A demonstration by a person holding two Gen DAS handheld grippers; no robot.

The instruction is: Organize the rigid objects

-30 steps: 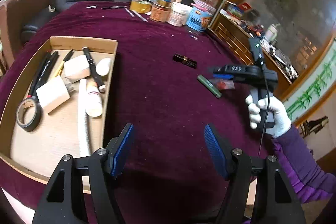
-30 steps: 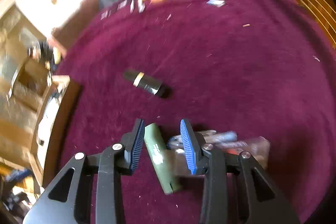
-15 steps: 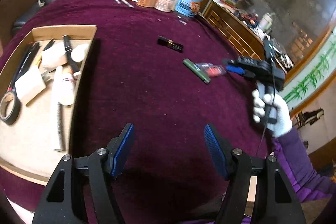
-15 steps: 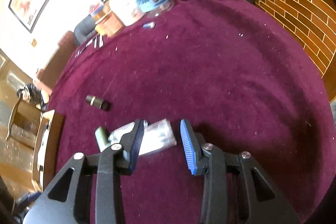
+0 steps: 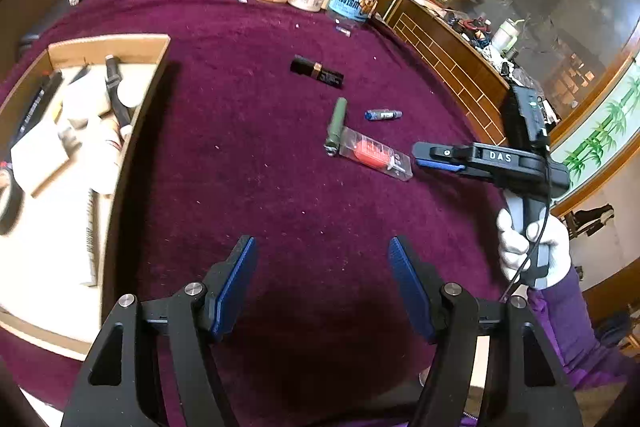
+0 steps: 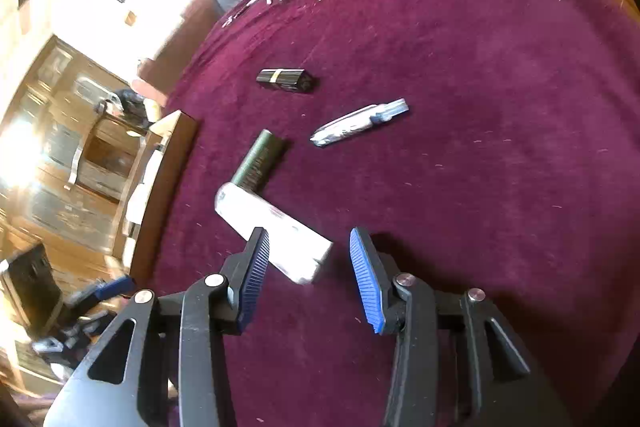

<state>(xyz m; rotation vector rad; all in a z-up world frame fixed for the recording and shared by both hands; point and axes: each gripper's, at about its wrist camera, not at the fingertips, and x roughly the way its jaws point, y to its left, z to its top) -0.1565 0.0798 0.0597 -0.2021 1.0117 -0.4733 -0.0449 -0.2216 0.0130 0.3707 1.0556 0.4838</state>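
Clear packet (image 5: 374, 155) lay on worktop (image 5: 248, 155), touching green tube (image 5: 335, 126); left claw (image 5: 322, 285) released, empty, near tray (image 5: 132, 131). Right-wrist view: right claw (image 6: 306, 273) just opening, straddling packet's (image 6: 276, 231) end, unclamped. Risk: closing askew could skid it into tube (image 6: 258, 163).

A green tube (image 5: 335, 126), clear red-filled packet (image 5: 374, 155), blue pen (image 5: 383, 114) and black lipstick (image 5: 317, 72) lie on maroon cloth (image 5: 248, 155)

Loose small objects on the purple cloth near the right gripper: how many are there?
4: black tube farthest, blue tube beside the green tube, clear packet touching the green tube's near end. More may be hidden.
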